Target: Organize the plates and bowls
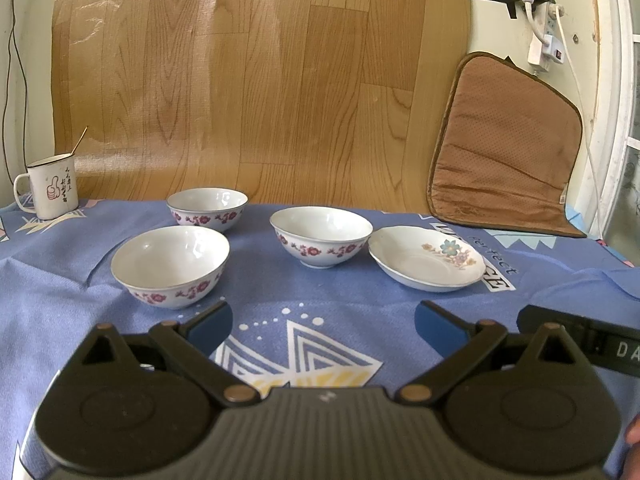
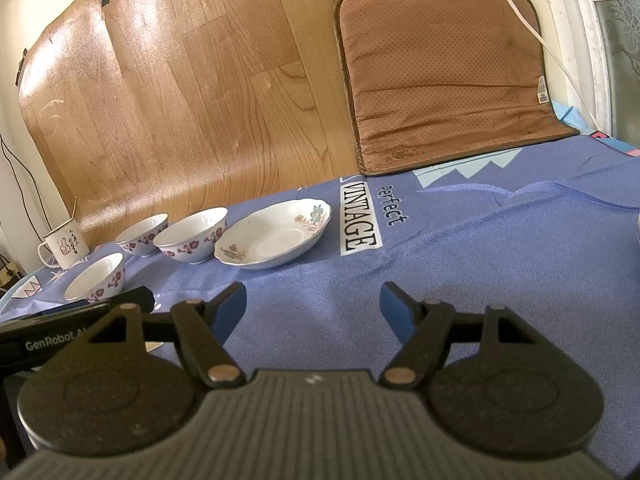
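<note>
Both grippers stand wide apart with nothing between the jaws: the left gripper (image 1: 324, 320) and the right gripper (image 2: 312, 306) hover over bare blue tablecloth (image 1: 360, 300). Three floral bowls (image 1: 172, 264) sit at eleven to twelve o'clock, the flowered plate (image 1: 426, 260) at one, clear of the edges.

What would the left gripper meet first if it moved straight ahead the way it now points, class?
Probably the blue tablecloth: the left gripper, open and empty, points slightly downward at bare cloth. Beyond that lies the gap between the near-left bowl and the right-hand bowl; depth is uncertain.
</note>
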`<state>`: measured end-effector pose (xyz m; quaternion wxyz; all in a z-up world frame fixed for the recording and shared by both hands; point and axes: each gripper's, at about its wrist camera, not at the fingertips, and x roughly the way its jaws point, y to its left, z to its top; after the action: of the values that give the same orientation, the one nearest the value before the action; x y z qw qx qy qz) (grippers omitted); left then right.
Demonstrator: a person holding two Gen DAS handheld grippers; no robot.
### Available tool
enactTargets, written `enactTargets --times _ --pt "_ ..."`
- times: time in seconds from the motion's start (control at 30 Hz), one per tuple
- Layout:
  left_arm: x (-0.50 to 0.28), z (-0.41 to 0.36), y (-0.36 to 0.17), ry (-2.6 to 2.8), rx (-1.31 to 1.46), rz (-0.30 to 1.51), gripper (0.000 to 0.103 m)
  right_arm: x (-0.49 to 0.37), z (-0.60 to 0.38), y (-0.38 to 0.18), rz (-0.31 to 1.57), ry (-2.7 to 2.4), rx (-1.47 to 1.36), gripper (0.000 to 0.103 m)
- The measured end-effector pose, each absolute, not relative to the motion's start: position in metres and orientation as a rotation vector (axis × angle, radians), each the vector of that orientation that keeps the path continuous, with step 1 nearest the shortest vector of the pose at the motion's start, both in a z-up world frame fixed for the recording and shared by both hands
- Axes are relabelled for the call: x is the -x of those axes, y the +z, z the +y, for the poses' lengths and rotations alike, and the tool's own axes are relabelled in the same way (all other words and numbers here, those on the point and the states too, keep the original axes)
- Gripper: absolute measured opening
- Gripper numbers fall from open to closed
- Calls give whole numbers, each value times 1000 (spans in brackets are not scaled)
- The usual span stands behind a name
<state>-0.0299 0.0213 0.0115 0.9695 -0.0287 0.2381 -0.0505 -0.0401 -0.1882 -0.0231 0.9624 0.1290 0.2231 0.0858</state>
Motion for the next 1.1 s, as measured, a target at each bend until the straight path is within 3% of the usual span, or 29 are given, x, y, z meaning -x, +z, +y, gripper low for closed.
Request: enactTargets --times 0.9,1.1 --pt "29 22 13 -113 78 479 100 41 -193 -21 443 158 -289 76" --pt "28 26 12 -120 97 476 99 8 -200 -7 465 149 -284 74"
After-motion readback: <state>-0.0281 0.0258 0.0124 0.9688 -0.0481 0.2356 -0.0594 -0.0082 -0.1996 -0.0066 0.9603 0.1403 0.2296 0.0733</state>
